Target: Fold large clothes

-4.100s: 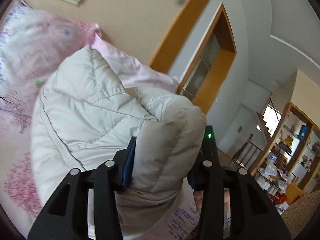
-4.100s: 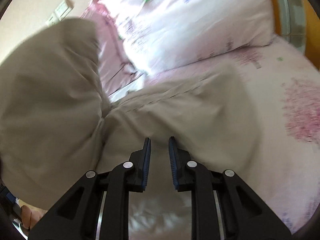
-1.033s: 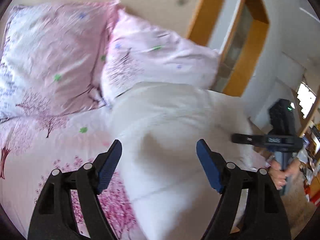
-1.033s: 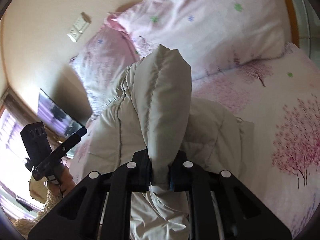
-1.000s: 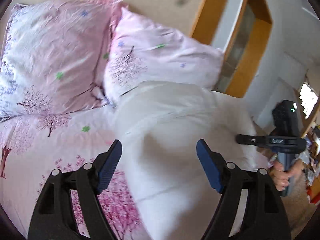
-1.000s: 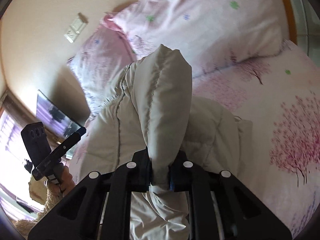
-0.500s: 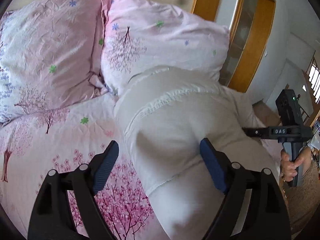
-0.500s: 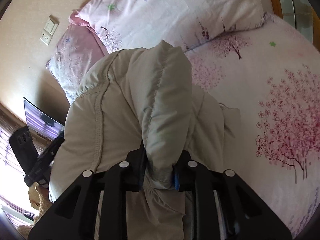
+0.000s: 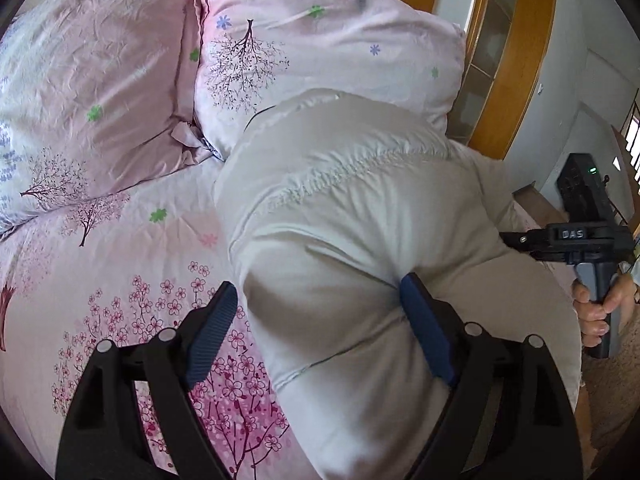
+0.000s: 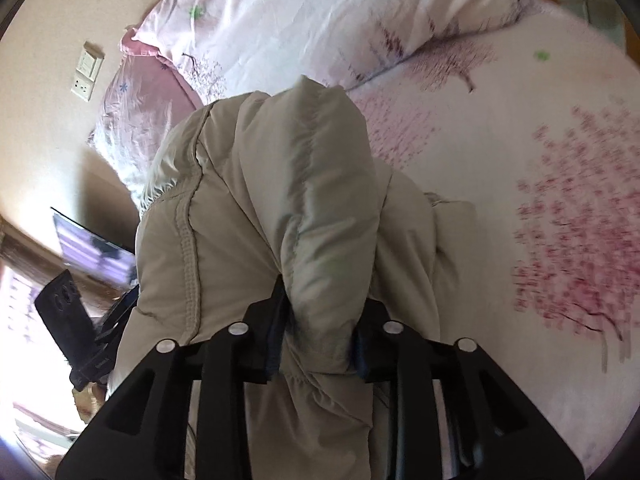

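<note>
Left claw [image 9: 316, 320]: jaws spread wide; blue pads [image 9: 210, 334] straddle a bulge of the padded jacket [image 9: 360, 216], the right pad against the fabric, the left pad clear of it over the bedsheet [image 9: 120, 280].

Right claw [image 10: 318, 334]: clamped on a thick upright fold of the padded jacket [image 10: 320, 200].

Padded jacket: off-white, quilted, bunched; lies on the bed, its far end against the right pillow [image 9: 320, 40].

Left pillow [image 9: 92, 92]: pink, tree print, beside the right pillow at the far end.

Bedsheet: pink, cherry-blossom print.

Wall socket [image 10: 86, 76]: far left, right-wrist view.

Wooden door frame [image 9: 516, 60]: far right.
</note>
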A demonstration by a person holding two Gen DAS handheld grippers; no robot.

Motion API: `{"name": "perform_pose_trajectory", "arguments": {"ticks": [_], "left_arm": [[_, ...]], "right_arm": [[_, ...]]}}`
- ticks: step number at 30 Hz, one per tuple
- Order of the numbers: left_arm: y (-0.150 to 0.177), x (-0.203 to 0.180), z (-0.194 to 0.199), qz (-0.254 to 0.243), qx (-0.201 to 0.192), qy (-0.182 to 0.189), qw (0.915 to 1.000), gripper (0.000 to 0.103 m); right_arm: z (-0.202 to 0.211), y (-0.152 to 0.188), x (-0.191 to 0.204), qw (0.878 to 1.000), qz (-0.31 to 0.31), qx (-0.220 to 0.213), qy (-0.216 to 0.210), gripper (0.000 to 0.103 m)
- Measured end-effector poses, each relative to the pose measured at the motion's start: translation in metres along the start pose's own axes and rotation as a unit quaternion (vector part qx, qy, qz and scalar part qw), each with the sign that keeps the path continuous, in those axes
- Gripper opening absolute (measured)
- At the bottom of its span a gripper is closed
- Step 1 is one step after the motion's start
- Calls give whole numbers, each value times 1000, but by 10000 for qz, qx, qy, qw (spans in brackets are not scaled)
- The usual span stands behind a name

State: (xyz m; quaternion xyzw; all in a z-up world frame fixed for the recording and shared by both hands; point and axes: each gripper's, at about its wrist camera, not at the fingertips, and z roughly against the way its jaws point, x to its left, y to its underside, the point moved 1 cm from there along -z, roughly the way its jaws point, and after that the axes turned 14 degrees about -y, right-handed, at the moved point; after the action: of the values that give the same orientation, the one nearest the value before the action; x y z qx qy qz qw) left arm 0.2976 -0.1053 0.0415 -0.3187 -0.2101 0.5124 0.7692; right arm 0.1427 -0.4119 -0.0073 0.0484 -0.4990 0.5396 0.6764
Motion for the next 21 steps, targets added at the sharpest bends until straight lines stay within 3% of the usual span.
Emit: {"name": "perform_pose_trajectory", "arguments": {"ticks": [2, 4, 7, 10, 14, 17, 21], "left_arm": [[0, -2, 1, -69, -14, -50, 10000, 84], [1, -1, 0, -86, 4, -54, 9999, 84], [1, 0, -2, -55, 33, -20, 10000, 84], [1, -2, -3, -66, 29, -58, 10000, 84], [1, -4, -2, -83, -16, -159, 9998, 84], [2, -3, 1, -50, -87, -155, 9998, 84], [-4, 2, 20, 76, -294, -21, 9995, 83]], "right_arm": [[12, 5, 11, 9993, 161, -193, 288, 36], [35, 14, 27, 9940, 460, -690, 708, 37], [58, 34, 53, 9847, 962, -1156, 878, 35], [50, 56, 72, 9836, 1337, -923, 784, 23], [27, 74, 84, 9801, 1640, -666, 894, 23], [12, 78, 68, 9807, 1520, -426, 1151, 23], [-2, 82, 50, 9815, 1476, -297, 1180, 23]]}}
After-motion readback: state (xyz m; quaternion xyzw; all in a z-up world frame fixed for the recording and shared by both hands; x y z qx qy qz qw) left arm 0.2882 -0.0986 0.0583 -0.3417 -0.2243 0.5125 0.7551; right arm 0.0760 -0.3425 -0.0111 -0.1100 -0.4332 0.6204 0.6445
